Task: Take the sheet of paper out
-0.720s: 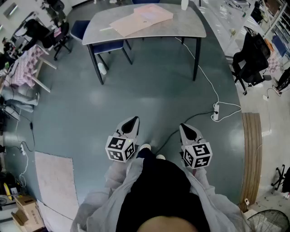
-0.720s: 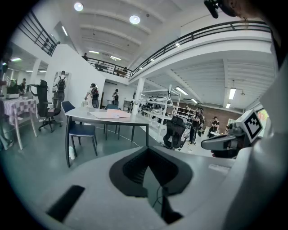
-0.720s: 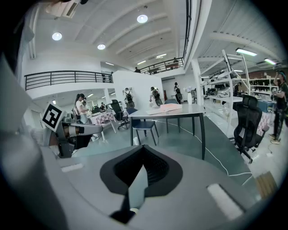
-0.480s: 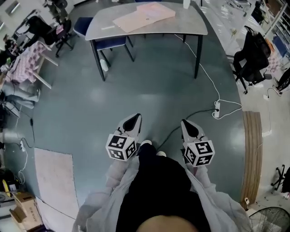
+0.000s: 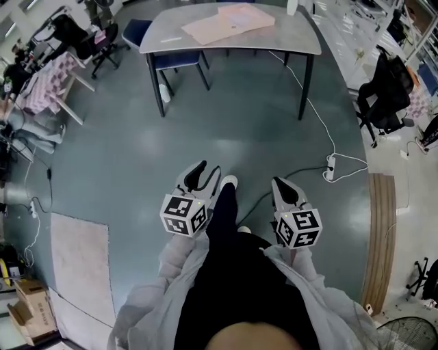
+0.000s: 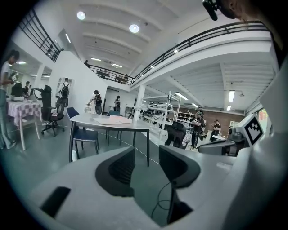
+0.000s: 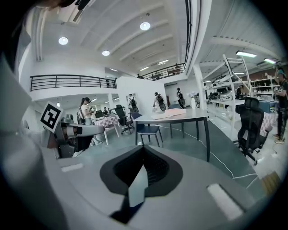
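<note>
Paper (image 5: 229, 20) lies as flat, overlapping pale sheets on the grey table (image 5: 301, 42), toward its far edge and well apart from both grippers. The left gripper (image 5: 207, 171) has its jaws spread with nothing between them. The right gripper (image 5: 284, 186) has its jaws pressed together, empty. A white cable (image 5: 319, 123) trails over the floor from the table's right side and could catch a foot. Flat sheets may also slide away, or lift several at once, under a pinch.
</note>
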Tool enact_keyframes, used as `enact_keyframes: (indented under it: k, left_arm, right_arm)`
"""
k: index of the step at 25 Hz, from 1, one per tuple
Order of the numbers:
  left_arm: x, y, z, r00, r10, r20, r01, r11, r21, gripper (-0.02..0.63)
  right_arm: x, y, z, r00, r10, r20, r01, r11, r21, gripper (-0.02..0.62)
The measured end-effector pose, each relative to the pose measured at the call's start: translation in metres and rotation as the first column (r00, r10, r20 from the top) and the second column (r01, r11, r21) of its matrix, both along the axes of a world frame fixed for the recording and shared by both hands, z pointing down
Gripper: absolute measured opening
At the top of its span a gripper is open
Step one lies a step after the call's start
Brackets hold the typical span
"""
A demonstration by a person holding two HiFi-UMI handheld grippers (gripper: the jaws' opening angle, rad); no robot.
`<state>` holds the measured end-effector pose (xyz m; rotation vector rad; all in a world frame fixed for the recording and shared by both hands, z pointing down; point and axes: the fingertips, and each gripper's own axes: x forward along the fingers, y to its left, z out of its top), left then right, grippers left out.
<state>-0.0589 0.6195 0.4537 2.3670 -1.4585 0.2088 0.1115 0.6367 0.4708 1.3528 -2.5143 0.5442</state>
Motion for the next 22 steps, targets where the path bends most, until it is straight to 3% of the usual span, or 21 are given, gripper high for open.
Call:
enact_keyframes:
  k: [11,22]
  left_arm:
    - [-0.002,-0.086,0.004,0.998,0.048,-0.027,-0.048,0.999,-0.002,0.166]
    - [-0.024,-0.212,-0.004,0.997,0.07,-0.035,-0.071,0.997,-0.01,0.161]
  right_arm:
    - [-0.013,-0.08,-0.003,0.999,0.032,0.023,-0.032,0.999,-0.012,0.008]
    - [-0.032,-0.214,-0.015,0.997,0.066,0.048,-0.066,0.998,-0.013,0.008]
